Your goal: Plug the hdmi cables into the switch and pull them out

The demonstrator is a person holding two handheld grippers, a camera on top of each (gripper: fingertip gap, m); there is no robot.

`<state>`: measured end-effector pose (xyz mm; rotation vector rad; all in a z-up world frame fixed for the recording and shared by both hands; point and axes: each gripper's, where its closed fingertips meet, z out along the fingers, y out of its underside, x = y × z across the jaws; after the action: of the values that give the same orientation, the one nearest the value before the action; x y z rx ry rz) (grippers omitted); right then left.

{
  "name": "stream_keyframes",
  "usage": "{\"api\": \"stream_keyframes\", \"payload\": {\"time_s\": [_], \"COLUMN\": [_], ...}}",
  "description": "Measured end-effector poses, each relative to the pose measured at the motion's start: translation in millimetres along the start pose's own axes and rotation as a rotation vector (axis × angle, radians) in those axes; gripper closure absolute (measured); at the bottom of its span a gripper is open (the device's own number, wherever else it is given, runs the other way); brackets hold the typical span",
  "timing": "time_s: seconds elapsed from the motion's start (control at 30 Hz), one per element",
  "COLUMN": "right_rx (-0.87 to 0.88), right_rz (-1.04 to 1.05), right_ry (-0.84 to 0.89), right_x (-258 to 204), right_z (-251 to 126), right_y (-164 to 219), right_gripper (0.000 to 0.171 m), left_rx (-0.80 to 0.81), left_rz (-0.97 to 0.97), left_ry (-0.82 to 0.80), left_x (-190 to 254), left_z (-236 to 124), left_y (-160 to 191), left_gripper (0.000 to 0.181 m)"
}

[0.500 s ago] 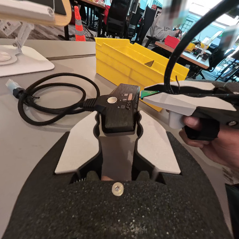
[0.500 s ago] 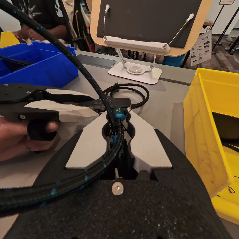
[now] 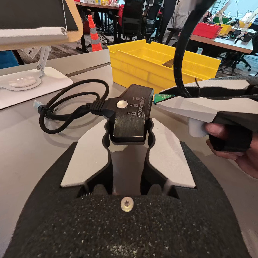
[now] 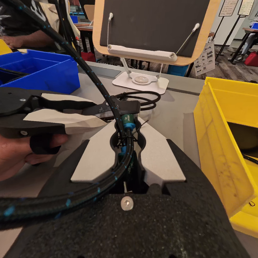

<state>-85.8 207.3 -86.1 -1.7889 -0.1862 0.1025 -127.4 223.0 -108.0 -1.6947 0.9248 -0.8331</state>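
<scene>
So the grey bench (image 3: 27, 146) carried everything, with the HDMI switch (image 3: 129, 114) as the landmark. The yellow bin (image 3: 153, 62) sat just behind the switch, and a white tablet stand (image 3: 34, 79) was off to its far left. The switch's own black lead (image 3: 67, 106) lay coiled on the bench right beside it.

The left claw (image 3: 127, 129) was clenched on the near end of the switch, holding it tilted up off the bench. The right claw (image 4: 126, 125) was clamped on the green HDMI plug (image 4: 127, 118), with the braided cable (image 4: 90, 78) looping up and back over it. In the left wrist view that plug (image 3: 163, 97) was touching the switch's right-hand side, lined up with a port; I couldn't tell how deep it was seated.

My read: this was the plug-in step, right at insertion. The next move probably called for a straight push along the port's axis while the left claw braced the switch. Any tilt could jam the plug.
</scene>
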Motion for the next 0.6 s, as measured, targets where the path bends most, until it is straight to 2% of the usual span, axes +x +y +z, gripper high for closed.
{"api": "stream_keyframes", "payload": {"time_s": [0.13, 0.17, 0.2, 0.23, 0.27, 0.33, 0.4, 0.5, 0.6], "right_rx": [-0.002, 0.011, 0.067, 0.087, 0.098, 0.077, 0.069, 0.042, -0.02], "right_rz": [-0.028, -0.039, -0.061, -0.096, -0.103, -0.054, -0.045, -0.07, -0.125], "right_ry": [0.006, 0.008, 0.032, 0.048, 0.048, -0.012, -0.036, -0.023, 0.076], "right_x": [0, 0, 3, 5, 7, 3, 4, 25, 86], "right_z": [-2, -5, -14, -23, -31, -38, -40, -50, -69], "right_y": [4, 3, -6, -11, -14, -14, -15, -32, -51], "right_gripper": [0.15, 0.151, 0.151, 0.151, 0.151, 0.151, 0.151, 0.15, 0.151], "left_rx": [-0.012, -0.016, -0.009, 0.001, 0.027, 0.02, -0.012, -0.003, 0.004], "left_rz": [-0.018, -0.042, -0.078, -0.187, -0.178, -0.009, 0.083, 0.085, 0.025], "left_ry": [0.007, -0.12, -0.167, -0.177, -0.18, -0.143, -0.066, -0.023, 0.048], "left_x": [0, -22, -47, -69, -74, -39, -4, 3, 3], "left_z": [1, -1, -3, -8, -12, -5, 9, 12, 6], "left_y": [3, 4, 5, 5, 2, -1, 4, -1, 2], "left_gripper": [0.129, 0.129, 0.129, 0.129, 0.129, 0.129, 0.129, 0.129, 0.13]}}
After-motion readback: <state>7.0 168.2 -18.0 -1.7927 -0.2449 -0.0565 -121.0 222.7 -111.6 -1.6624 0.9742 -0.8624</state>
